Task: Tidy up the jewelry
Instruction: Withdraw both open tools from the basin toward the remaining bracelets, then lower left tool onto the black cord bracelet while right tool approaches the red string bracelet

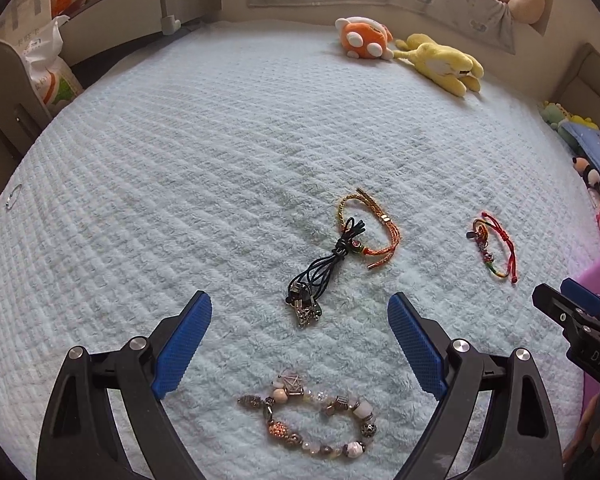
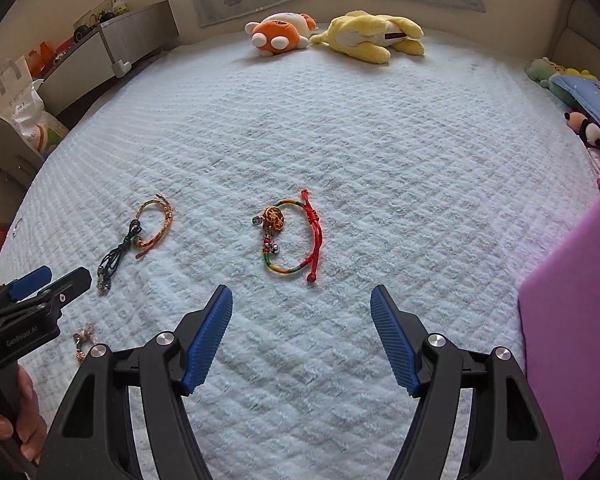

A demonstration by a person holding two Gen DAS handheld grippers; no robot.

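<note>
Several bracelets lie on a pale blue blanket (image 1: pixel 180 152). A beaded bracelet (image 1: pixel 312 420) rests low between the arms of my left gripper (image 1: pixel 300 308), which is open with nothing between its blue pads. Just ahead of it lies a black cord bracelet with metal charms (image 1: pixel 316 272), overlapping an orange-gold braided bracelet (image 1: pixel 374 228). A red and rainbow string bracelet (image 2: pixel 294 236) with a round charm lies ahead of my right gripper (image 2: pixel 302 300), open and empty. The same red bracelet (image 1: pixel 494 246) shows at the right in the left wrist view.
Orange plush (image 2: pixel 280 34) and yellow plush (image 2: pixel 374 38) lie at the far edge. A pink-purple sheet (image 2: pixel 572 320) stands at the right. A small ring (image 1: pixel 14 196) sits at the blanket's left edge. More toys (image 2: pixel 580 96) crowd the right side; a hand (image 2: pixel 20 412) holds the left gripper.
</note>
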